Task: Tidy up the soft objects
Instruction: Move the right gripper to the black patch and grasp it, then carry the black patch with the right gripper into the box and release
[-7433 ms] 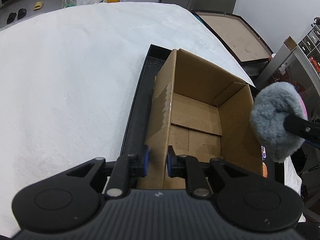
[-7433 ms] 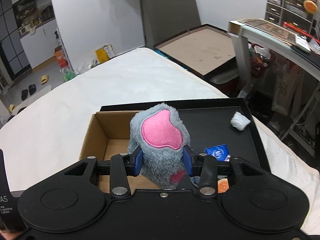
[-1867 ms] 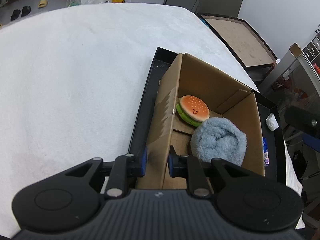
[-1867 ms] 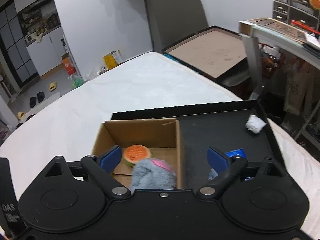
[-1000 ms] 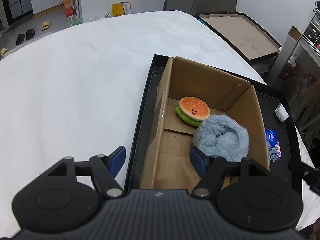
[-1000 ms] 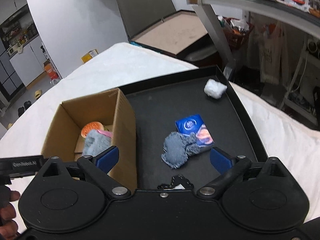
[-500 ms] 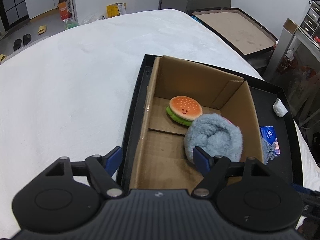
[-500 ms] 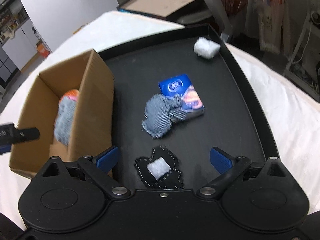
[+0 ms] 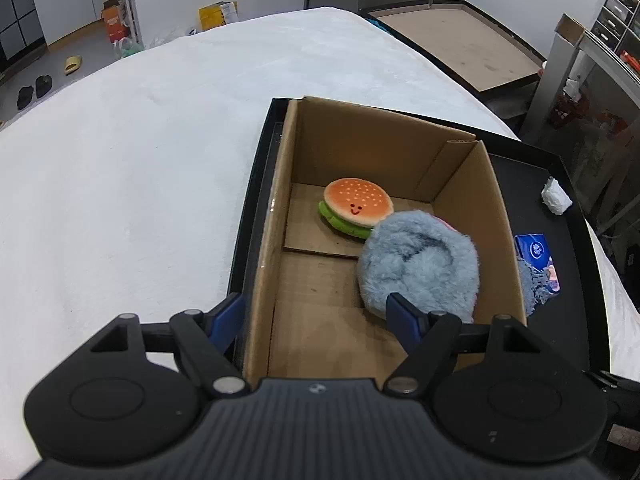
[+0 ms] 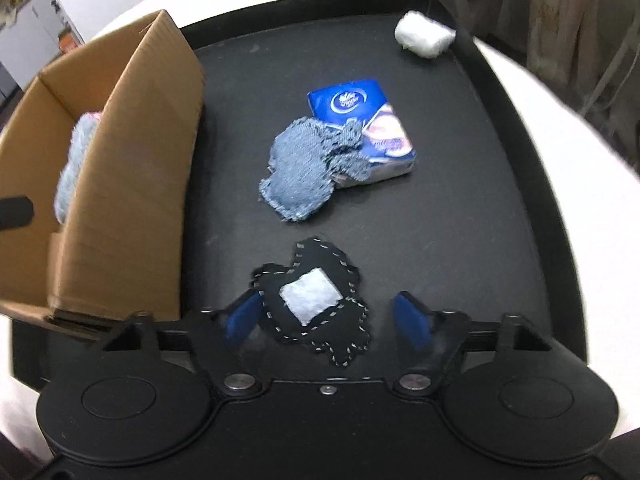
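Note:
In the right wrist view a black fabric patch [image 10: 316, 304] with white stitching and a pale square lies flat on the black tray [image 10: 480, 208]. My right gripper [image 10: 328, 320] hangs low over it, jaws closing, with the patch between the blue pads; the right pad is still clear of it. A denim scrap [image 10: 304, 172] lies partly over a blue tissue pack [image 10: 352, 108] farther back. The cardboard box [image 9: 400, 148] holds a burger plush [image 9: 356, 206] and a grey fluffy plush [image 9: 420, 268]. My left gripper [image 9: 316, 318] stands open astride the box's left wall, gripping nothing.
A white wad [image 10: 424, 36] sits in the tray's far right corner. The box [image 10: 132, 168] stands on the tray's left side, and the tray rests on a white padded surface [image 9: 120, 184]. A brown board and a desk with drawers stand beyond.
My right gripper has sunk toward the tray and tipped down, and its jaws have narrowed around the black patch. The left gripper, shut on the box wall two seconds ago, has let go and stays open.

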Demonstrator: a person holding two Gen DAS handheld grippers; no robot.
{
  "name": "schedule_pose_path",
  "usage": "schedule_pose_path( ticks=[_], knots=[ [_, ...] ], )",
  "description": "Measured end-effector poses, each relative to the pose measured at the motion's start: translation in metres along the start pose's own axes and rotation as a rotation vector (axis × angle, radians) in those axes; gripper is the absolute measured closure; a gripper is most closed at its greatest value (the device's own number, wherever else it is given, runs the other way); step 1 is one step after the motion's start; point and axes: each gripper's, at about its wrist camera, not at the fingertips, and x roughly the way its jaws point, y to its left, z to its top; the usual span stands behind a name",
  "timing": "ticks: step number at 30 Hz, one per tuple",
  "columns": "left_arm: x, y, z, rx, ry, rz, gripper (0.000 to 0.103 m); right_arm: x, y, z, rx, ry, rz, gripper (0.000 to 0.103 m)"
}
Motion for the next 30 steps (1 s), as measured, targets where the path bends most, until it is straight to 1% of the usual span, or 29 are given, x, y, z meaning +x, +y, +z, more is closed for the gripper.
schedule_pose_path(
  ticks=[1,3,4,6,9,16,21,24,30],
  knots=[
    [0.0,0.0,0.0,0.001,0.0,-0.003,0.027,-0.001,0.002,0.0,-0.016,-0.002,-0.016,0.052],
    [-0.001,-0.002,-0.001,0.007,0.002,-0.008,0.027,-0.003,0.003,-0.001,-0.03,-0.008,-0.041,0.06],
    [-0.001,-0.003,-0.002,0.013,0.0,-0.005,0.027,-0.004,0.002,-0.001,-0.025,-0.008,-0.041,0.064],
    [-0.003,-0.004,-0.002,0.02,-0.004,-0.004,0.027,-0.005,-0.001,-0.001,-0.006,-0.006,-0.027,0.067],
    [-0.004,-0.003,-0.002,0.018,-0.003,-0.012,0.027,-0.009,-0.007,0.0,0.018,-0.009,-0.022,0.068],
    [-0.006,-0.001,-0.002,0.01,-0.009,-0.021,0.027,-0.025,-0.006,0.006,0.002,-0.068,-0.045,0.068],
    [-0.007,0.0,-0.003,0.01,-0.011,-0.031,0.027,-0.04,0.001,0.01,-0.014,-0.109,-0.054,0.068],
    [-0.003,0.001,-0.003,0.016,-0.002,-0.021,0.027,-0.046,0.004,0.013,-0.024,-0.12,-0.064,0.068],
    [-0.001,0.01,-0.002,-0.03,0.003,-0.03,0.027,-0.064,0.014,0.024,-0.031,-0.16,-0.06,0.068]
  ],
)
